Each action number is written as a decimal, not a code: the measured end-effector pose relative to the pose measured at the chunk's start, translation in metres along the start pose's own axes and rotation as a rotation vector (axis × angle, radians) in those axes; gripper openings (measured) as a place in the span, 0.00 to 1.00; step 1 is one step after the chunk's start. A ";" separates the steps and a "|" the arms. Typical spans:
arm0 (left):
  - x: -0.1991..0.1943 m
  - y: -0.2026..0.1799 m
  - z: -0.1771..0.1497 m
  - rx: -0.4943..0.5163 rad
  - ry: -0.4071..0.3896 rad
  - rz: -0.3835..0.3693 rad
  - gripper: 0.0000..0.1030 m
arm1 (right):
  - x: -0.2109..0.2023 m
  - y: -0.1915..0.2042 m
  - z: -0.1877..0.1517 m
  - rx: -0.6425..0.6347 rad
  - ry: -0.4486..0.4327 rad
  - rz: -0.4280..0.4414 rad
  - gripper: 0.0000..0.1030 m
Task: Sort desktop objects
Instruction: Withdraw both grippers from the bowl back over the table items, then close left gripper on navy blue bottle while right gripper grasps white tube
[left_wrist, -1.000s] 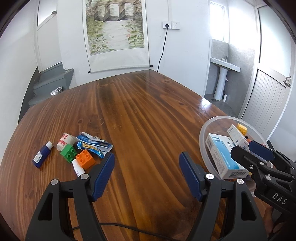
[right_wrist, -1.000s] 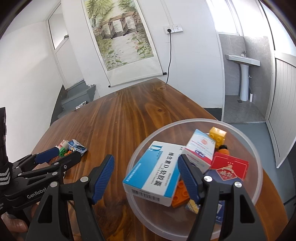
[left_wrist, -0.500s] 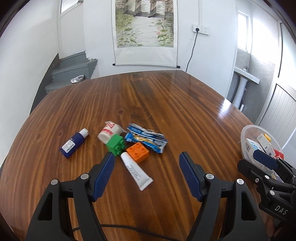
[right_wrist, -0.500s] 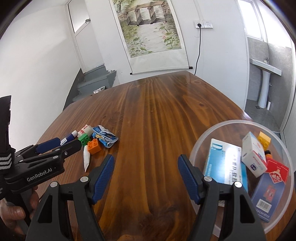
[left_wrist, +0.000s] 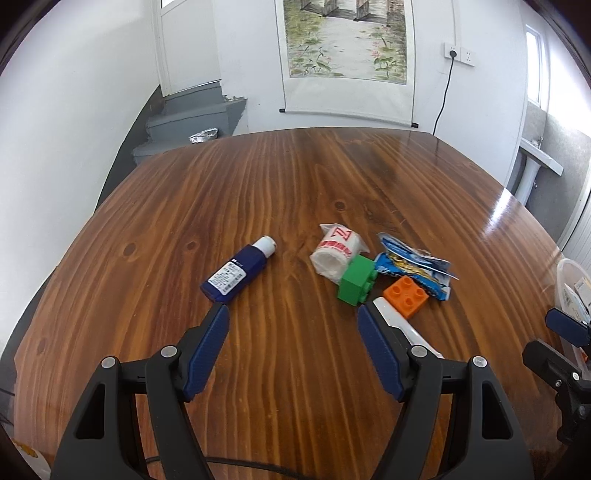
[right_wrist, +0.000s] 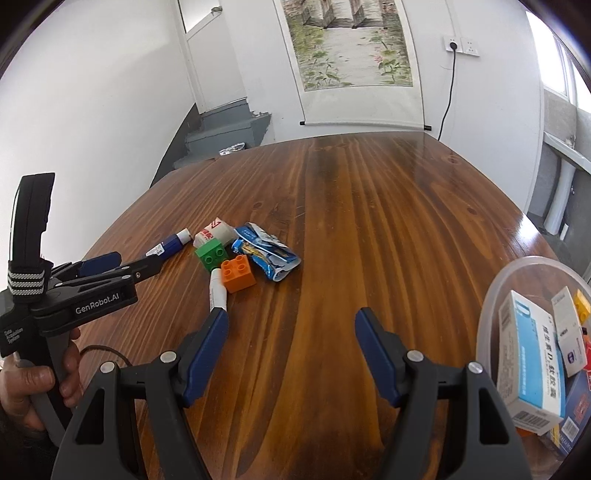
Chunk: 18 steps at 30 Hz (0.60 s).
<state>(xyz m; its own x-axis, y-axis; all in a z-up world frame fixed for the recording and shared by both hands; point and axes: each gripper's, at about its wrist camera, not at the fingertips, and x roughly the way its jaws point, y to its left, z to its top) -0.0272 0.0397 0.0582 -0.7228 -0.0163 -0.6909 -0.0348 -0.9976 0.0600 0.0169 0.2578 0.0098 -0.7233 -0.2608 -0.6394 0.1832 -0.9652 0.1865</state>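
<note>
Table (left_wrist: 295, 192) carrying everything; bowl (right_wrist: 517, 280) at the far right of the right tool (right_wrist: 291, 328), already loaded with boxes (right_wrist: 532, 354) and a yellow brick (right_wrist: 583, 306), so sorting well under way by the look of it. Step in hand, judging from the pose: reaching back to the loose pile for another pick.

Left tool (left_wrist: 293, 325) spread wide and holding nothing, hovering just short of the pile. Right tool likewise spread and bare, over open wood between pile and bowl.

Ahead of the left tool: bottle (left_wrist: 236, 271) off its left finger; roll (left_wrist: 334, 251), packet (left_wrist: 413, 266), green brick (left_wrist: 356, 280) and orange brick (left_wrist: 406, 295) bunched ahead-right; tube (left_wrist: 388, 314) partly hidden behind its right finger.

Next move probably calling for a short advance and a lowering to straddle one piece, then closing; bunched pieces touching, so risk of nudging a neighbour.

Against a second ago: left view swung off the bowl and onto the pile, now much closer; bowl slid to the right view's edge.
</note>
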 end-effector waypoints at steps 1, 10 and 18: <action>0.003 0.006 0.001 -0.007 0.005 0.002 0.73 | 0.004 0.004 0.001 -0.012 0.007 0.009 0.73; 0.032 0.049 0.012 -0.065 0.041 0.060 0.73 | 0.037 0.030 0.007 -0.069 0.071 0.067 0.73; 0.060 0.053 0.021 -0.023 0.074 0.057 0.73 | 0.063 0.045 0.011 -0.119 0.120 0.095 0.73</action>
<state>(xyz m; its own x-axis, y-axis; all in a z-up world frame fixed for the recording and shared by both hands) -0.0874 -0.0127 0.0348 -0.6700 -0.0770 -0.7383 0.0215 -0.9962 0.0844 -0.0279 0.1984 -0.0138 -0.6158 -0.3443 -0.7087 0.3295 -0.9296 0.1653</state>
